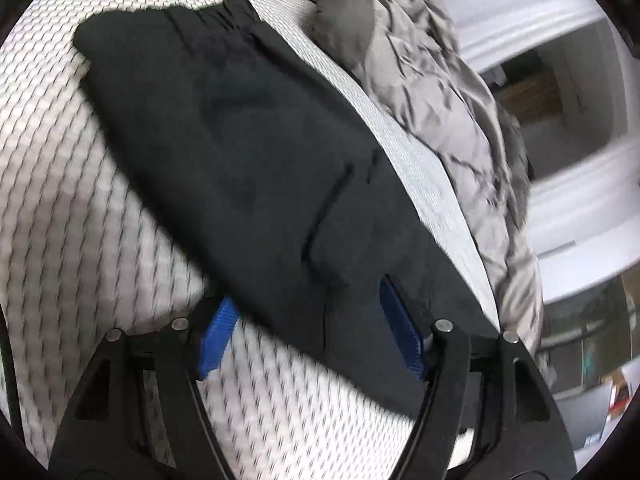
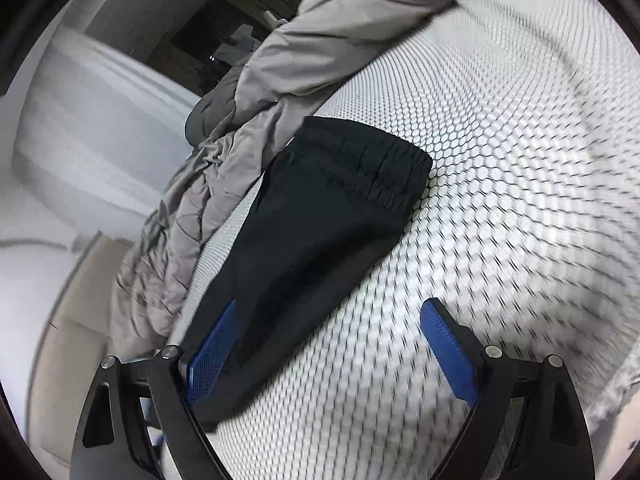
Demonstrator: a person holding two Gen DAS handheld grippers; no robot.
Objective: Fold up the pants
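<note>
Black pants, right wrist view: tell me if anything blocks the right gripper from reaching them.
Nothing visible does. The black pants lie flat on the white mesh mattress, and the open right gripper hangs just over their near end. The grey duvet is bunched alongside their far edge, not over them.

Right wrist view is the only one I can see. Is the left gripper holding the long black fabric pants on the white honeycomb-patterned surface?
Observer: No. The left gripper is open. The near end of the long black fabric pants lies between its blue pads, not pinched.
Operator: Is that end lying flat?
Observer: Mostly flat, as far as I can tell. A dark pocket slit runs across the top of it.
</note>
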